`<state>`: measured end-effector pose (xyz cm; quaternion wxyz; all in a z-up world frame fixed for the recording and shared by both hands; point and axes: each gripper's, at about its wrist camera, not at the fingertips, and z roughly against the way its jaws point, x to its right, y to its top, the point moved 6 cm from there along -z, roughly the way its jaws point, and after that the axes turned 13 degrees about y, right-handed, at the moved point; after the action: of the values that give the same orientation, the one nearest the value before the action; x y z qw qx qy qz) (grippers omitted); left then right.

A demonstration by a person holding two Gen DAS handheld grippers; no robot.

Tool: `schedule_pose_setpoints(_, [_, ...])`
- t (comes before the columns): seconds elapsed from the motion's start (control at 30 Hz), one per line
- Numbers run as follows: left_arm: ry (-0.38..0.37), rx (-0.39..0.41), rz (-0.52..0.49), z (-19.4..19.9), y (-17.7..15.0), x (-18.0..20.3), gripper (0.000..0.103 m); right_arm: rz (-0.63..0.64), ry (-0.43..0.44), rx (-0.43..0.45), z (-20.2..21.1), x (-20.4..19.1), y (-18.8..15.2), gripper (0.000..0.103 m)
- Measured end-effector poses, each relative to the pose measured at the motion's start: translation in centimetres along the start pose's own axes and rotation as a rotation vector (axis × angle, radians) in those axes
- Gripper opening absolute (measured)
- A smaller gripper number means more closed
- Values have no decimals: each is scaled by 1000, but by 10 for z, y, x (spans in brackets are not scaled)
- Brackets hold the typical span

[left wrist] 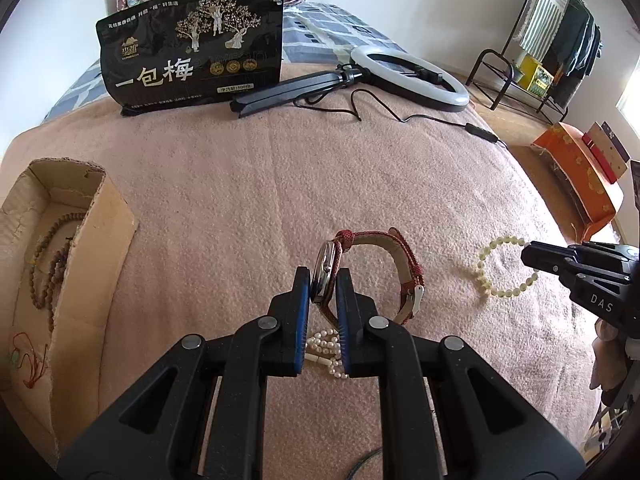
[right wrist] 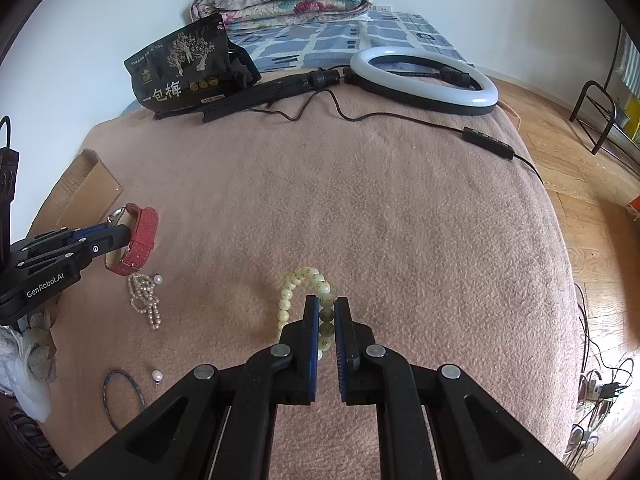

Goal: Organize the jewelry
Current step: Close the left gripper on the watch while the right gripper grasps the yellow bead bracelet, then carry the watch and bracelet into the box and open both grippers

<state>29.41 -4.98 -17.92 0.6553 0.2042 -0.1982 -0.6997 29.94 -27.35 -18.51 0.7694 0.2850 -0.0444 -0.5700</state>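
Watch (left wrist: 326,268) pinched at its case by left gripper (left wrist: 323,280), frame centre; right gripper (right wrist: 326,308) clamps pale bead bracelet (right wrist: 298,280), lower centre. Both prob. bound for cardboard box (left wrist: 96,220) at left edge w/ other beads.

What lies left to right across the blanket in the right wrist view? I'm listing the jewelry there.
Red-strapped watch in the left gripper → pearl necklace → pale bead bracelet in the right gripper.
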Motion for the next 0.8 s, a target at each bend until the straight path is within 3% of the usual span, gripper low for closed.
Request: schedule_pose_setpoints(0.8, [23, 74, 49, 83, -17, -63, 11, 76, 14, 81, 54, -79, 12, 5])
